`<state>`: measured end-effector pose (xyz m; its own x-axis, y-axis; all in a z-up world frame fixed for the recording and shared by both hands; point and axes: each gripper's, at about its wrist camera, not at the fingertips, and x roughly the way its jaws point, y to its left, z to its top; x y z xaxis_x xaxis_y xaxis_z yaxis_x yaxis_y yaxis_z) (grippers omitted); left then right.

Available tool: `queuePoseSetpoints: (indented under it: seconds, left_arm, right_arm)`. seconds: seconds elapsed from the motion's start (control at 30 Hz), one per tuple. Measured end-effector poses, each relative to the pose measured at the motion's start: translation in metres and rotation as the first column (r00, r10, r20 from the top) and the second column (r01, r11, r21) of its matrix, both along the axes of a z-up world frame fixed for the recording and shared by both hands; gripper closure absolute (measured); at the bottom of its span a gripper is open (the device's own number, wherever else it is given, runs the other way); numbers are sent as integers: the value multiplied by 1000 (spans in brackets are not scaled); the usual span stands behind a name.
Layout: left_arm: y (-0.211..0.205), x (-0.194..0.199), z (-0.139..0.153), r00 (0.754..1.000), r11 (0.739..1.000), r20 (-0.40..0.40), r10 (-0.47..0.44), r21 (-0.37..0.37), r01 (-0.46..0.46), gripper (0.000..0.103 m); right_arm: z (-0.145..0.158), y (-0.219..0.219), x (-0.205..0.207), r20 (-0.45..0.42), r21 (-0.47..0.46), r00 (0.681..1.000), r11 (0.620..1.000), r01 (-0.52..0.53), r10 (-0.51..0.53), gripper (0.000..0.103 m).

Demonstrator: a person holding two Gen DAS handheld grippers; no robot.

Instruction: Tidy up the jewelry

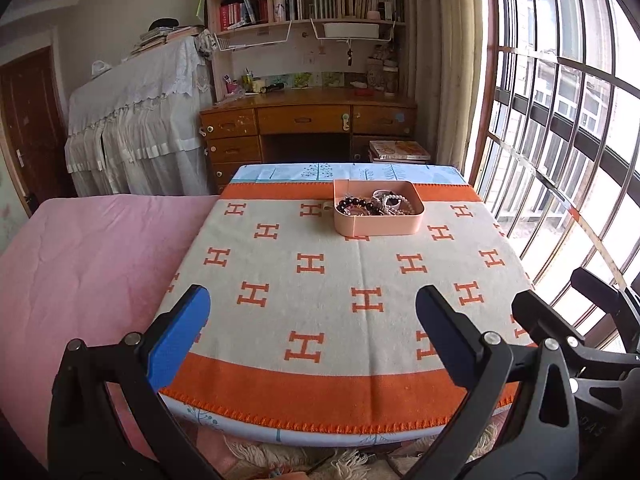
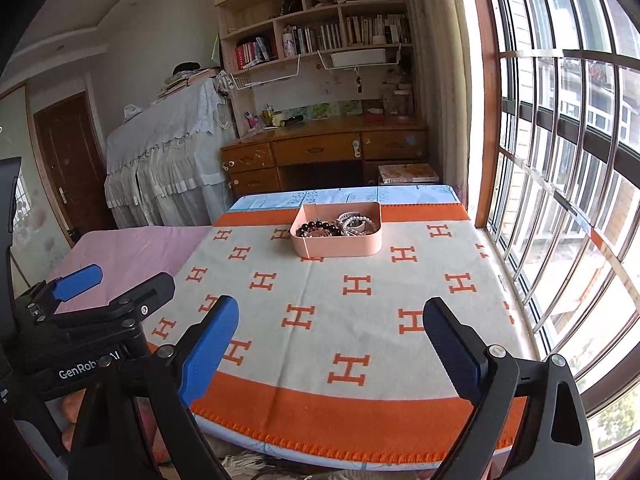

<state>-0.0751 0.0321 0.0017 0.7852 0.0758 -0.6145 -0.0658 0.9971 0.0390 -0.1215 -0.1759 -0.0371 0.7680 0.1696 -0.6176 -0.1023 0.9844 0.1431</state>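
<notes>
On blanket (image 1: 320, 280): one tray (image 1: 378, 226) (bracelets heaped)

A woven, matt cloth (image 1: 340, 280) with orange H motifs and a stitched orange border covers the table. At upper centre, a smooth, matt pink plastic tray (image 1: 378, 224) holds glossy dark beads (image 1: 354, 203) and pearly white beads (image 1: 394, 200). Behind stands a varnished wooden desk (image 1: 308, 120).
</notes>
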Motion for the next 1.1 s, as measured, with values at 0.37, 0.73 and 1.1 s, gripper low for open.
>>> queuePoseSetpoints:
  seconds: [0.37, 0.73, 1.1]
  left_arm:
    - [2, -1, -2, 1000, 1000, -21, 18, 1, -18, 1]
    - [2, 9, -10, 998, 1000, -57, 16, 9, -15, 1]
    - [4, 15, -16, 997, 1000, -71, 17, 8, -16, 1]
  right_arm:
    - [-4, 4, 2, -15, -2, 1000, 1000, -7, 7, 8]
    - [-7, 3, 6, -32, 3, 999, 1000, -9, 9, 8]
    - [-18, 4, 14, -51, 9, 999, 1000, -12, 12, 8]
